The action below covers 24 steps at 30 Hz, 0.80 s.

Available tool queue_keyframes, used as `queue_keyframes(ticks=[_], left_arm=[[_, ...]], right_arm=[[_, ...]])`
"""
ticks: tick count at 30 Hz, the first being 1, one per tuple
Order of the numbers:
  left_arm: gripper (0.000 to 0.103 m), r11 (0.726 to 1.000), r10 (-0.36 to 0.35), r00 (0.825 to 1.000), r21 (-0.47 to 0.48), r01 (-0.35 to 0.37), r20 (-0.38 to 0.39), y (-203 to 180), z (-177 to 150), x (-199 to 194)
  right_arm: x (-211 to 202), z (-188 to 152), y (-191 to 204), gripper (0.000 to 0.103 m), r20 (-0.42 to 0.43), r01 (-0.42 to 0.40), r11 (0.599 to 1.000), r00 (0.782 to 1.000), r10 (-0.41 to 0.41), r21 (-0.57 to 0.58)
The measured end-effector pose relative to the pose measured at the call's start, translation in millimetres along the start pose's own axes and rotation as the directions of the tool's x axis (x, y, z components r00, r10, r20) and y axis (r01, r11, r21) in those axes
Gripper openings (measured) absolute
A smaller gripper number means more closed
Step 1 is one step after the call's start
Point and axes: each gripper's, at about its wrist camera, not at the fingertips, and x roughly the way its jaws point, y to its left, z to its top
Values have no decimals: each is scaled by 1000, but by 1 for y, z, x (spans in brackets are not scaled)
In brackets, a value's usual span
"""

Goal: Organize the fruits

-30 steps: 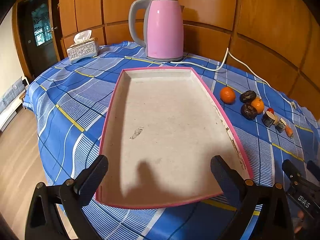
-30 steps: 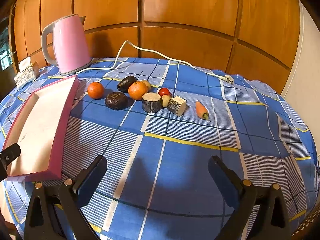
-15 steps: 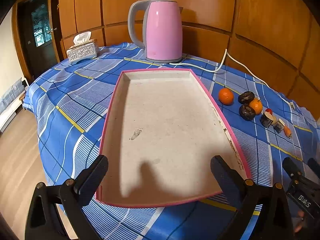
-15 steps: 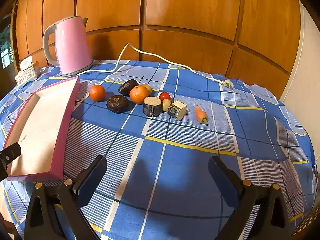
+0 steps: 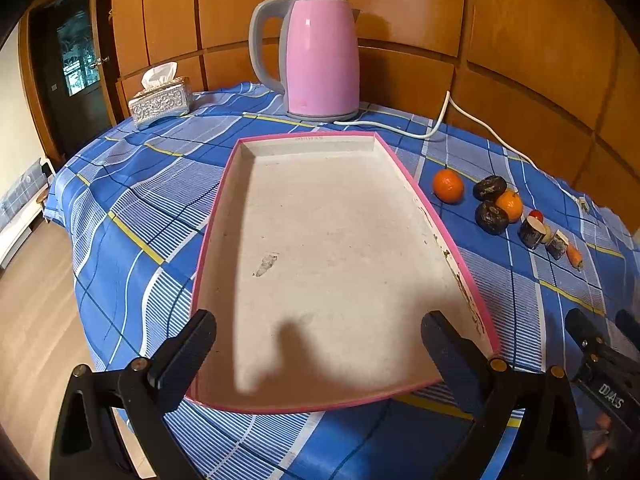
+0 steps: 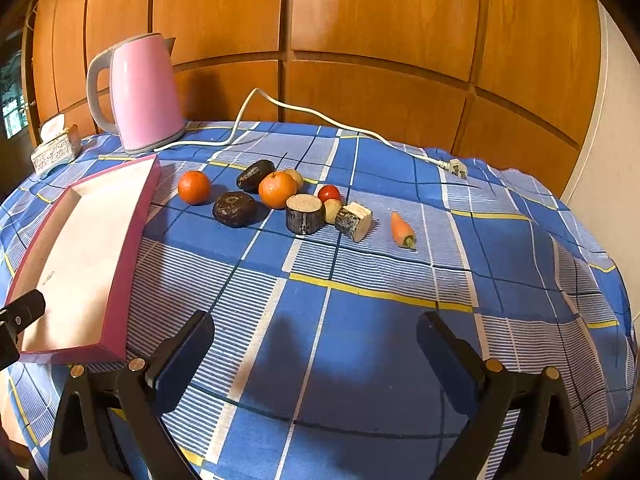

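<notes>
Right wrist view: the right gripper (image 6: 314, 344) and the left gripper (image 5: 318, 340) hold jaws wide and empty, the fruits (image 6: 276, 196) clustered on the tabletop (image 6: 360, 320) beside the pink tray (image 5: 224, 208).

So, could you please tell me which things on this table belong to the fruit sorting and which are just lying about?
Belong to the job:
- tray, nothing in it
- oranges
- dark fruits
- small red fruit
- carrot, perhaps
- left tool and right tool, both open

Just lying about:
- kettle
- cord
- tissue box
- wood slices
</notes>
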Motion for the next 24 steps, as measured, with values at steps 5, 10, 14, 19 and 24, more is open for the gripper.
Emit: queue_keyframes(ticks=[5,10,14,19,24], left_arm=[[103,997,-80,997,10,81,-4,-1,2,0],[103,982,-188,982,24,188,-29,-10,5,1],[103,967,-247,968,56,249,-37,-21,12,1],[103,941,-331,942,49,334,-54,-30,38,4],[103,922,-372,927,92,375,-54,-45,64,10]], right_arm=[[7,7,-13,102,-32,-22,1000,999,22,9],[19,23,-38,102,-82,-9,1000,997,9,1],[40,22,-64,102,-121,66,997,991,-61,36],[52,6,-108,102,-109,223,953,973,-205,203],[56,-4,-152,102,-140,343,883,939,-314,320]])
